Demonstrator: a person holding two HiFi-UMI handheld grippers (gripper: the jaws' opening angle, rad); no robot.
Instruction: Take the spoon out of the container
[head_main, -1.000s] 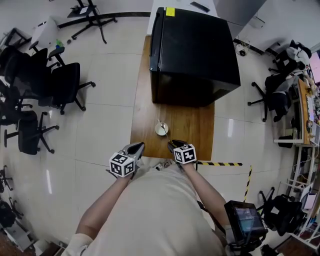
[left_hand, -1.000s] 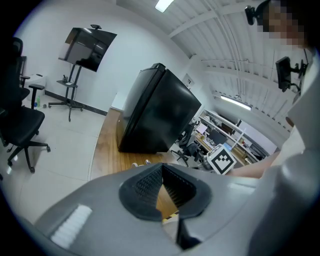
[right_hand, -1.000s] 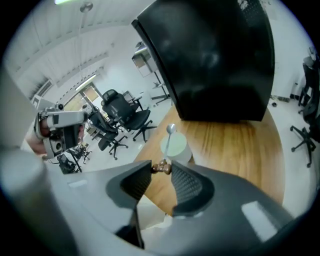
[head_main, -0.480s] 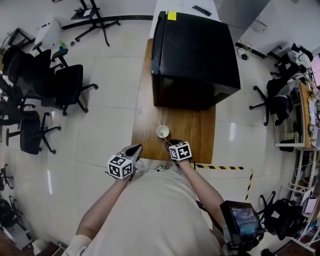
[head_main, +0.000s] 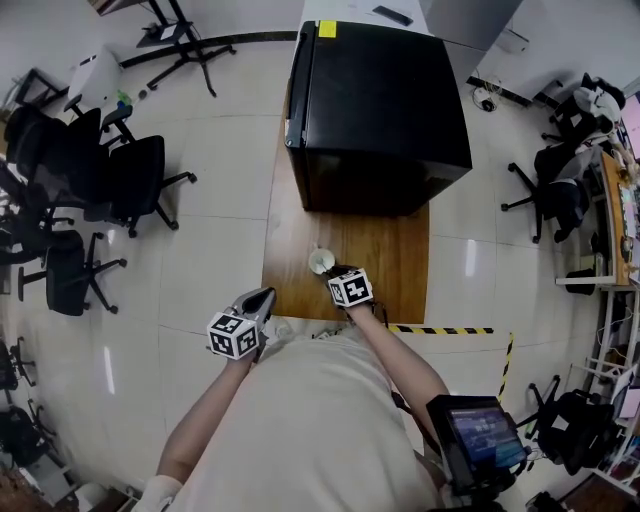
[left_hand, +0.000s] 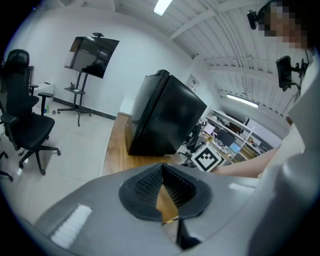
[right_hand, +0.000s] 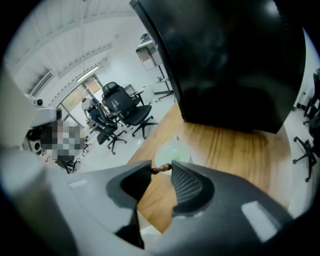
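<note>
A small pale cup (head_main: 320, 262) stands on the wooden table (head_main: 385, 255) near its front edge; it shows pale green in the right gripper view (right_hand: 172, 151). The spoon's brown handle end (right_hand: 160, 170) sticks out of it toward me. My right gripper (head_main: 338, 273) is right at the cup, and the handle end lies between its fingertips (right_hand: 161, 172). Those jaws stand apart, and I see no firm pinch on the handle. My left gripper (head_main: 262, 297) hangs by the table's front left corner, its jaws (left_hand: 162, 167) closed with nothing in them.
A large black cabinet (head_main: 380, 100) fills the far half of the table just behind the cup, and looms in both gripper views (left_hand: 160, 115) (right_hand: 225, 60). Office chairs (head_main: 120, 180) stand on the floor to the left. Yellow-black tape (head_main: 440, 329) marks the floor on the right.
My right gripper has moved forward and left, from short of the spoon handle up to the cup, so the handle end now sits between its tips. The left gripper barely shifted.
</note>
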